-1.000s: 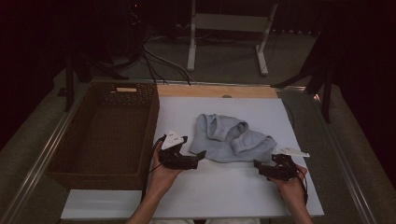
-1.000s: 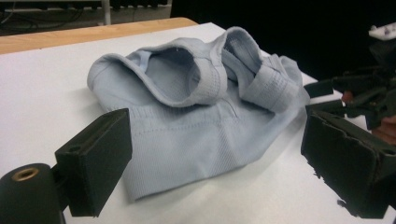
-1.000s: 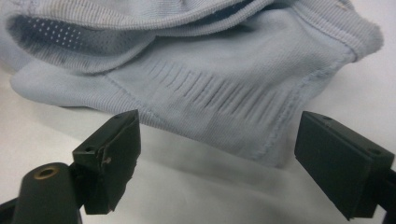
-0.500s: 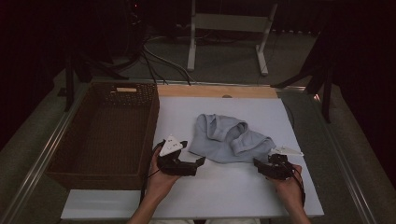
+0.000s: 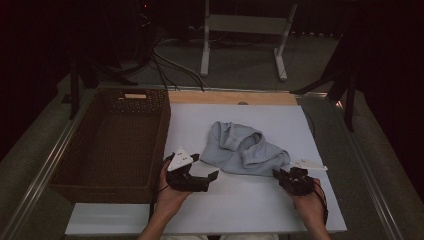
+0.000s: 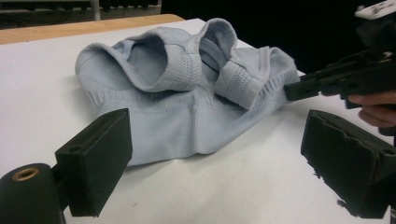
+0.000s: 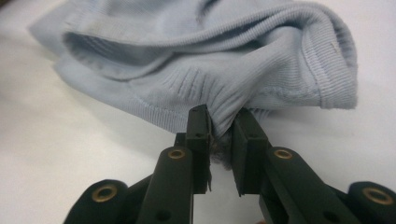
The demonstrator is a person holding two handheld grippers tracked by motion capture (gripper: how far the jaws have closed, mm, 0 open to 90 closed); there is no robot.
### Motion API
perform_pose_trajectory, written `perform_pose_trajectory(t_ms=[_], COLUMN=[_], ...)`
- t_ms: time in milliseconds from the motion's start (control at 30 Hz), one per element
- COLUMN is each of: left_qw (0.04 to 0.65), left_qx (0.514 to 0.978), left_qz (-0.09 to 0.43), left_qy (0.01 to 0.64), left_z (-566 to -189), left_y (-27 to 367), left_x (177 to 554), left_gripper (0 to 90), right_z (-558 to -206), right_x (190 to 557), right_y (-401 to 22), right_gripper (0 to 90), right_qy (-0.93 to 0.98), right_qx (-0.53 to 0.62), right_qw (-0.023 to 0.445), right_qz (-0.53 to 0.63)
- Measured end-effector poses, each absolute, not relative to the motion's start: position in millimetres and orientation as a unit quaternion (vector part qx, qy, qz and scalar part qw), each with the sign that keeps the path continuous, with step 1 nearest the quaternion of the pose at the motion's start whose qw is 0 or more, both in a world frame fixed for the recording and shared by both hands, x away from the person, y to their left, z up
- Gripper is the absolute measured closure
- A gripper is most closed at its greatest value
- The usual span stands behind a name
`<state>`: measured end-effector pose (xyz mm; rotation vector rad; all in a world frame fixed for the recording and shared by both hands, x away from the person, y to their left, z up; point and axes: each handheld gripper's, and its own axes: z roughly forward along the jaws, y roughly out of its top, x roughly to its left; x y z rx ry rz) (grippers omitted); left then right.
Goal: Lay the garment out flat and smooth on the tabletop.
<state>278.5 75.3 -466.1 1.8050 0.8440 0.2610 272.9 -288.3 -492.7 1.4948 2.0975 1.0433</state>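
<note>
High view: the light-blue garment (image 5: pixel 245 149) lies crumpled on the white table (image 5: pixel 240 200), right of the wicker basket (image 5: pixel 107 145); left gripper view: the left gripper (image 6: pixel 215 163) stands released, just short of the garment; right gripper view: the right gripper (image 7: pixel 223 128), jaws just closing, pinches the ribbed hem.

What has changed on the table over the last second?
The right gripper has just been closing its jaws and now pinches the edge of the pale blue garment. The left gripper stays open, short of the cloth. The garment and basket have not moved.
</note>
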Motion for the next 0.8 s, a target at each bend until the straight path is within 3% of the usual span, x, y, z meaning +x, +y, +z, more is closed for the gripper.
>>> perform_pose_trajectory(t_ms=[800], left_qw=[0.540], left_qx=[0.752], left_qz=[0.114], left_qy=[0.361], left_z=[-465], left_y=[80], left_x=[278], left_gripper=[10.8], right_z=[-452], right_x=[245], right_y=[-273], right_gripper=[80.9], right_qy=[0.724], right_qx=[0.493], right_qw=[0.192], right_qz=[0.443])
